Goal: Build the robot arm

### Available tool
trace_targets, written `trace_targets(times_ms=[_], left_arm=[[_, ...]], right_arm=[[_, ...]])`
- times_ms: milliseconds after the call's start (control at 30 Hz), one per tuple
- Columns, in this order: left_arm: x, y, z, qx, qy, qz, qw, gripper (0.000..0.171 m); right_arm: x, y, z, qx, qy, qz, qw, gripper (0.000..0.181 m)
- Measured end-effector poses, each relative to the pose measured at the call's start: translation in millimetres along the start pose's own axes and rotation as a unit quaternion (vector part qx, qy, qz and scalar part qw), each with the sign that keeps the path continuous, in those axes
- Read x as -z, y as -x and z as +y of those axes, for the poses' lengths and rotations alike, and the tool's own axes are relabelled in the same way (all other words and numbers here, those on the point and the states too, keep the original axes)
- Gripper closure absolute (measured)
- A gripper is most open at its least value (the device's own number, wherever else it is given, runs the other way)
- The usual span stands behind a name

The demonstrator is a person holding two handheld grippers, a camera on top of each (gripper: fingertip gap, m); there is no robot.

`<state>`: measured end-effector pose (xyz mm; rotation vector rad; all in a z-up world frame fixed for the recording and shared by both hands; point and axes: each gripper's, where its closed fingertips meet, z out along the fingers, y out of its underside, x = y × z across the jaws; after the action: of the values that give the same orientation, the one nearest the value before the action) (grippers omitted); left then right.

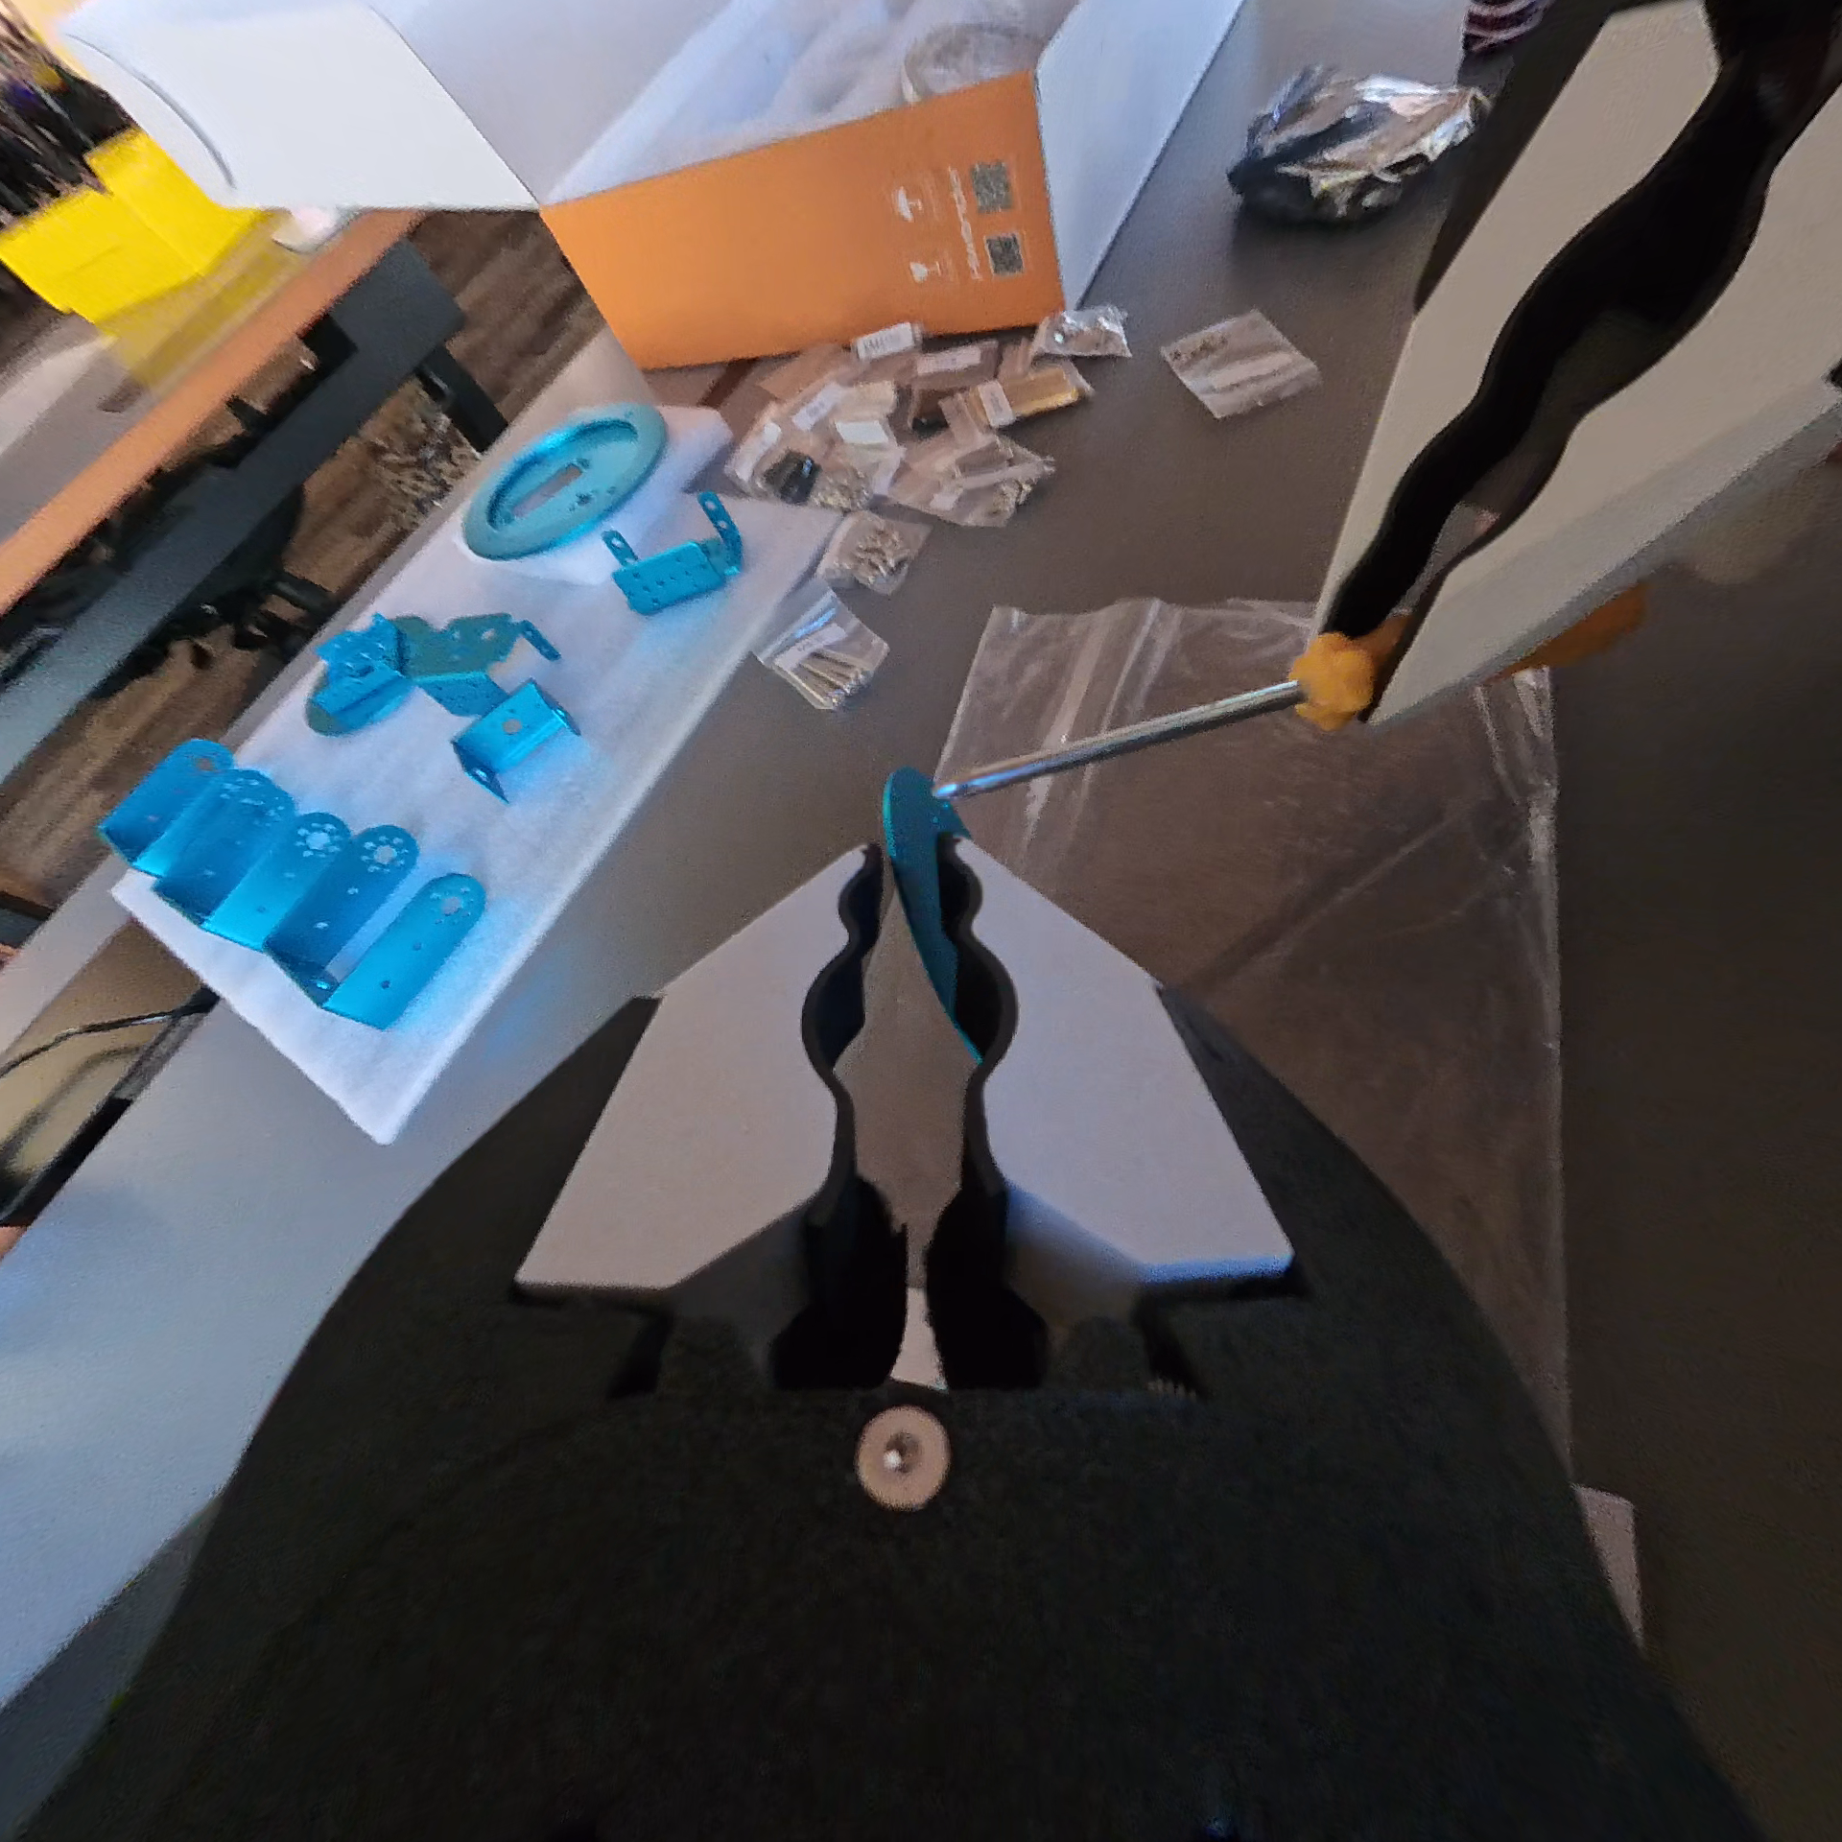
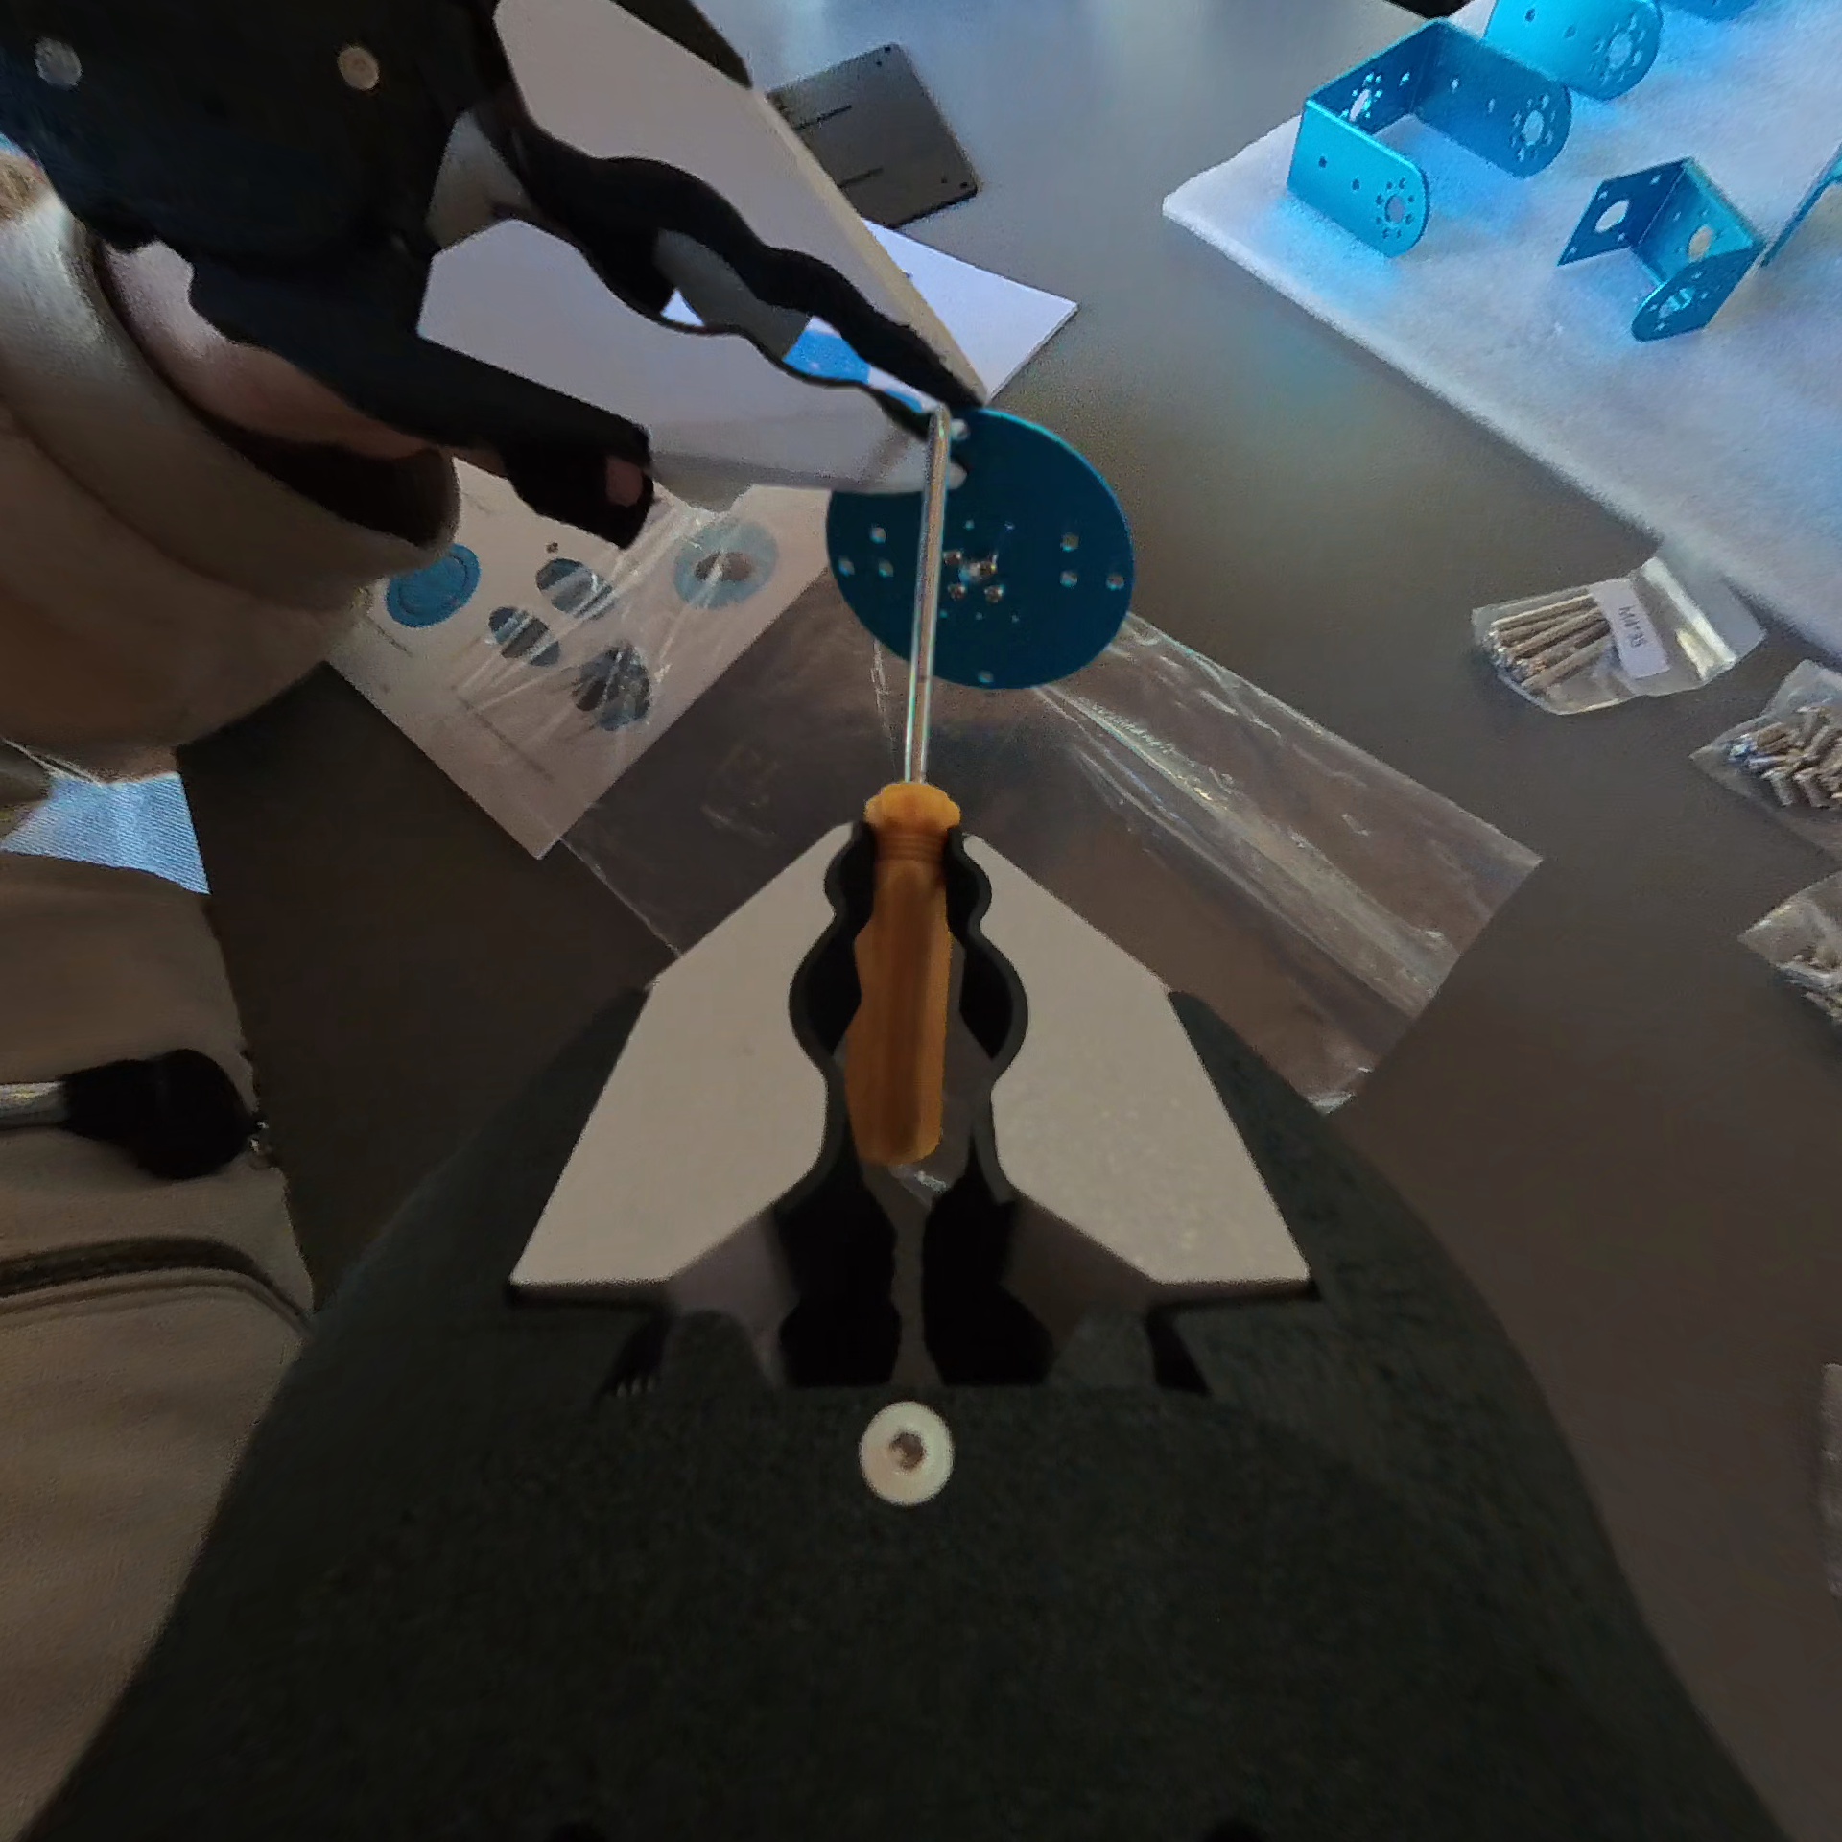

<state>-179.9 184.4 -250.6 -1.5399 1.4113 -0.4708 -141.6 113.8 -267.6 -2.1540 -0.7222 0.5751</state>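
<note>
Clamped lengthwise between the right gripper's [image 2: 902,847] jaws at the centre of the right wrist view, the orange-handled screwdriver [image 2: 897,997] points its steel shaft up the frame to the blue round plate [image 2: 982,553], where the tip sits right at the plate's rim near the other gripper's fingertips. In the left wrist view the left gripper [image 1: 922,857] is closed on that plate [image 1: 922,877], pinching it edge-on just above centre, over a clear plastic bag [image 1: 1246,797] on the dark table [image 1: 1694,1096]. The hold is thin, near one edge only, so a push from the screwdriver could, I judge, swivel the plate or pop it loose. The small screws [image 2: 972,573] at the plate's middle might then drop. Blue brackets [image 1: 299,877] lie on white foam [image 1: 598,797] at left, well apart.
</note>
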Motion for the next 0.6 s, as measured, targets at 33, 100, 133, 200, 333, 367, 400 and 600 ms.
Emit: trace_targets(times_ms=[33,100,133,200,333,367,400,600], left_arm=[[-1.2,-0.3,3.2,0.006,0.008,0.007,1.000,0.161],[-1.3,4.0,12.6,0.019,0.024,0.010,0.999,0.162],[-0.2,5.9,16.7,0.026,0.026,0.013,0.999,0.164],[1.0,4.7,24.7,0.049,0.033,0.030,0.998,0.169],[-4.1,-7.5,38.4,0.072,0.054,0.063,0.994,0.155],[-5.1,-10.0,43.3,0.081,0.066,0.074,0.992,0.147],[-6.3,-9.4,50.0,0.091,0.085,0.082,0.989,0.141],[-21.6,4.0,65.8,0.116,0.137,0.118,0.977,0.094]], right_arm=[[-0.1,-0.1,0.0,0.005,0.002,0.004,1.000,0.168],[-1.2,-2.2,2.7,-0.001,0.007,0.003,1.000,0.168],[-1.5,-5.9,5.7,-0.007,0.010,0.006,1.000,0.168],[-1.4,-12.3,13.6,-0.021,0.019,0.006,1.000,0.168],[-1.5,-16.7,37.5,-0.061,0.052,-0.010,0.997,0.168],[0.0,-19.6,45.5,-0.063,0.065,-0.006,0.996,0.168],[2.5,-24.6,54.5,-0.063,0.084,0.002,0.994,0.168],[3.0,-55.5,72.0,0.015,0.144,0.059,0.988,0.168]])
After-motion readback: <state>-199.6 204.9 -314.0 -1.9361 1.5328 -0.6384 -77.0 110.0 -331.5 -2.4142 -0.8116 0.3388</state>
